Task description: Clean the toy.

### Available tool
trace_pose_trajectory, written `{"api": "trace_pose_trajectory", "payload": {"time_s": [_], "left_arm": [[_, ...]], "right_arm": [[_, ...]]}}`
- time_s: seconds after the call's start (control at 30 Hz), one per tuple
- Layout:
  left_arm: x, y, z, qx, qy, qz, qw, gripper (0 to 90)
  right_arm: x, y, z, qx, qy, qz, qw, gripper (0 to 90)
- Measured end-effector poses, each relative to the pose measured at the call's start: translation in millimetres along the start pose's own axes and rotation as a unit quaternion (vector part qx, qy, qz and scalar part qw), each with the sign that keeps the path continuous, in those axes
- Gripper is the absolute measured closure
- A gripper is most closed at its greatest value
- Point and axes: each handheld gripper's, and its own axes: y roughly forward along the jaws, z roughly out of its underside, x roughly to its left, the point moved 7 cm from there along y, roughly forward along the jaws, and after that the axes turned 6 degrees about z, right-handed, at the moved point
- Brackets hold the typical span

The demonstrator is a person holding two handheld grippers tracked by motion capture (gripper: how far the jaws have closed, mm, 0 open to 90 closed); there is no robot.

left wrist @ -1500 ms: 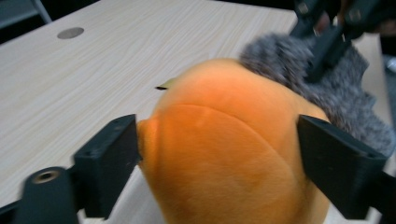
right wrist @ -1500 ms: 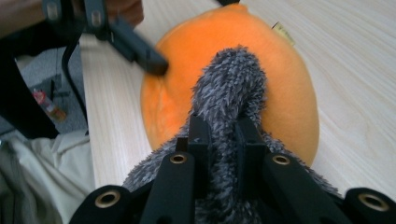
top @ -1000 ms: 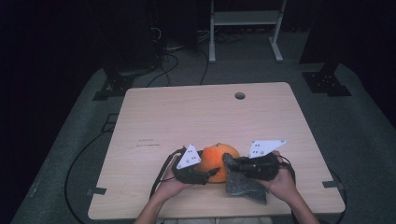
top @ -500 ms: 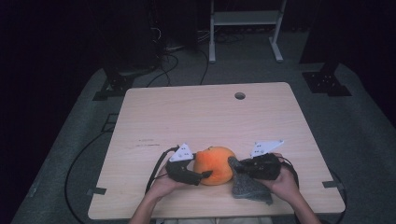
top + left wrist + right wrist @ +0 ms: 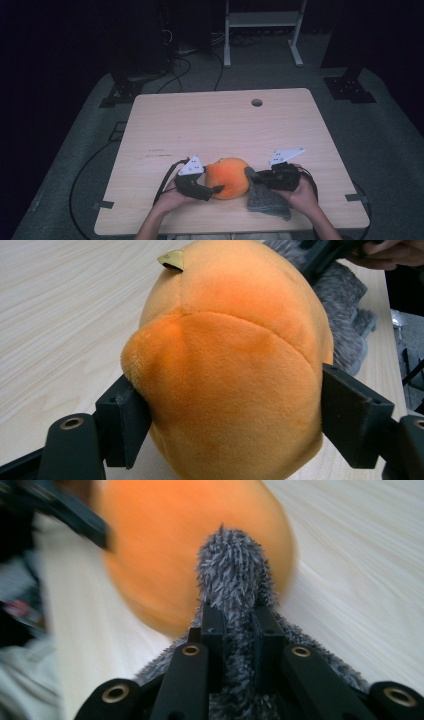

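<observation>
An orange plush toy (image 5: 227, 177) rests on the wooden table (image 5: 210, 125) near its front edge. My left gripper (image 5: 212, 187) comes at it from the left. In the left gripper view the plush (image 5: 230, 365) sits between both jaws, whose pads touch its sides and dent the left one. These jaws have just been opening with the plush still between them. My right gripper (image 5: 252, 175) is shut on a grey fuzzy cloth (image 5: 267, 200). The cloth's pinched tip (image 5: 230, 570) pokes out past the jaws against the plush (image 5: 190, 540), and the rest drapes on the table.
A round cable hole (image 5: 257, 102) lies near the table's far edge. Cables (image 5: 165, 182) trail from both grippers over the front edge. Beyond the table stand a white frame (image 5: 260, 30) and dark stands on grey floor.
The plush and both grippers have shifted slightly toward the front edge. The left gripper has drawn a little to the left. The grey cloth now lies lower on the table.
</observation>
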Motion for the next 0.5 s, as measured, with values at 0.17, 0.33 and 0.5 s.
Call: {"api": "trace_pose_trajectory", "payload": {"time_s": [0.17, 0.33, 0.5], "left_arm": [[-3.9, 3.1, 0.2, -0.003, 0.018, 0.005, 0.9998, 21.8], [-4.9, 2.5, 1.2, 0.001, 0.026, 0.008, 0.9996, 21.3], [-4.8, 2.9, 1.1, -0.001, 0.025, 0.008, 0.9997, 20.9]], "right_arm": [[6.2, -19.2, -18.7, -0.067, 0.013, -0.027, 0.9973, 79.0], [9.3, -12.2, -21.9, -0.059, 0.006, -0.028, 0.9978, 78.8], [-8.2, -2.0, 2.9, 0.003, 0.027, -0.011, 0.9996, 78.7]]}}
